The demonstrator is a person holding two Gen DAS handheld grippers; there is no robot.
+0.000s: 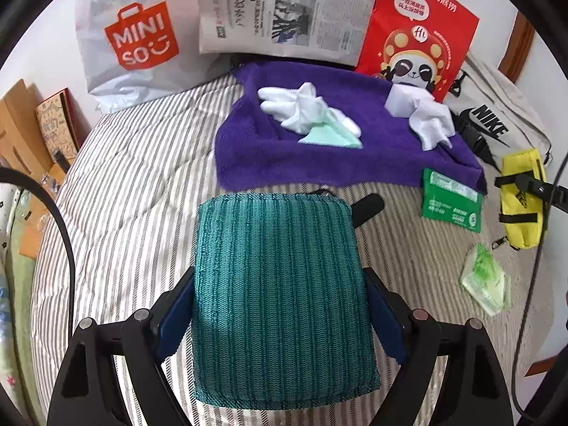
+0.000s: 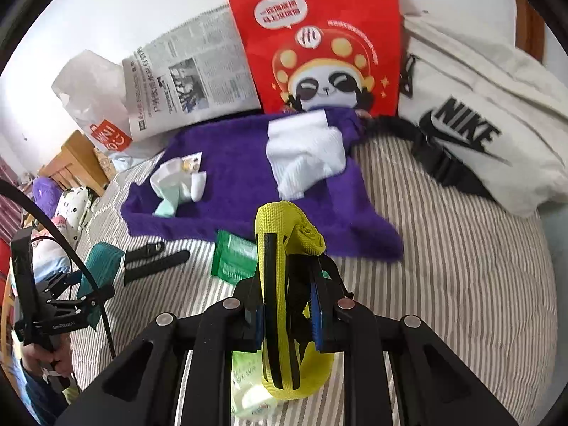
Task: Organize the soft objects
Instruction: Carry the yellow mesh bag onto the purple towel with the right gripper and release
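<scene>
Where the left wrist view fills with a ribbed teal knit pouch (image 1: 284,291) clamped broadside in the left gripper (image 1: 280,323), shows from the right a yellow woven pouch (image 2: 284,284) pinched narrowly in the right gripper (image 2: 287,314), both raised over the striped bedspread (image 2: 443,266) before the fuzzy purple towel (image 1: 319,156).

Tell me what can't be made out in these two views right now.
- Left wrist view: the teal pouch in the left hand-held gripper hides the bedding behind it.
- Right wrist view: the yellow pouch covers part of the green packet.
- Newspaper print: too small, blurred.
</scene>
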